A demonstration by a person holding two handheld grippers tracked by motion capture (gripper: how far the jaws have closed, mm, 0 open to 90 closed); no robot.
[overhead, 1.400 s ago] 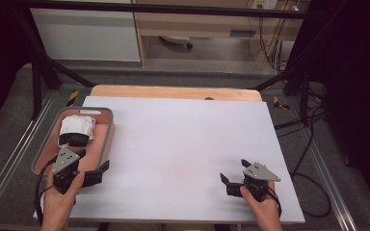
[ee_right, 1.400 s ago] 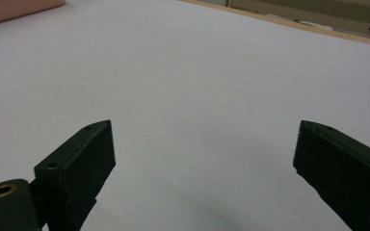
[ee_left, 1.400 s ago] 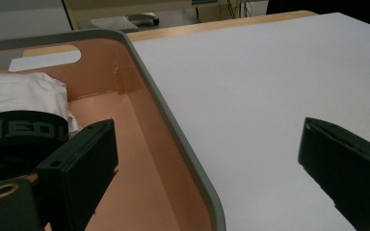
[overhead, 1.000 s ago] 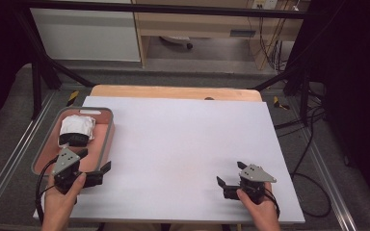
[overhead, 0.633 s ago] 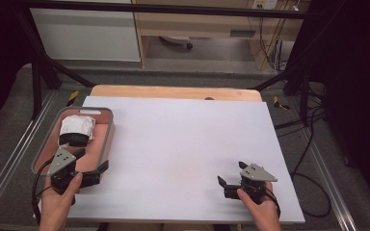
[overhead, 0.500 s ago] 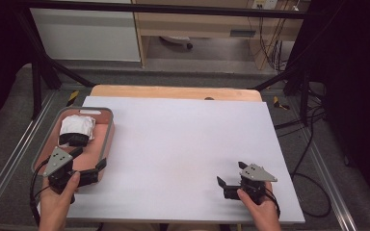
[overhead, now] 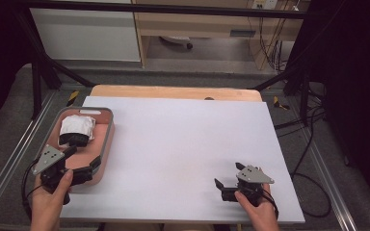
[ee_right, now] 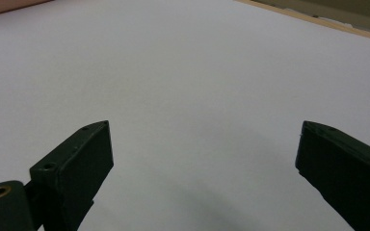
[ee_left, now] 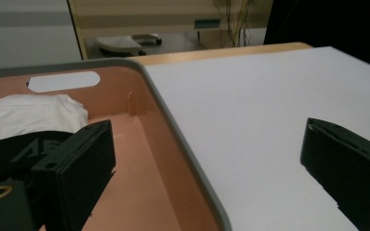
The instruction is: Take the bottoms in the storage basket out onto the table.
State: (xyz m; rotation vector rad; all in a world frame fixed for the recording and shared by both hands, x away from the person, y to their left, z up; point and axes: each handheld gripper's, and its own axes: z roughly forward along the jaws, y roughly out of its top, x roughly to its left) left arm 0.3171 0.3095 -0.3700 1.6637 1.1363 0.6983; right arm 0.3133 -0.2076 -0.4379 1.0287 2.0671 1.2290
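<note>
High view shows us the white table (overhead: 183, 144), then the pink tray (overhead: 107, 139) at its left edge holding a white cloth bundle (overhead: 77, 126), where our left gripper (overhead: 79, 163), jaws apart astride the rim, might snag it, while our right gripper (overhead: 227, 185) idles open.

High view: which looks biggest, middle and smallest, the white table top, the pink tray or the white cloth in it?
1. White table top
2. Pink tray
3. White cloth, lying inside the tray
</note>
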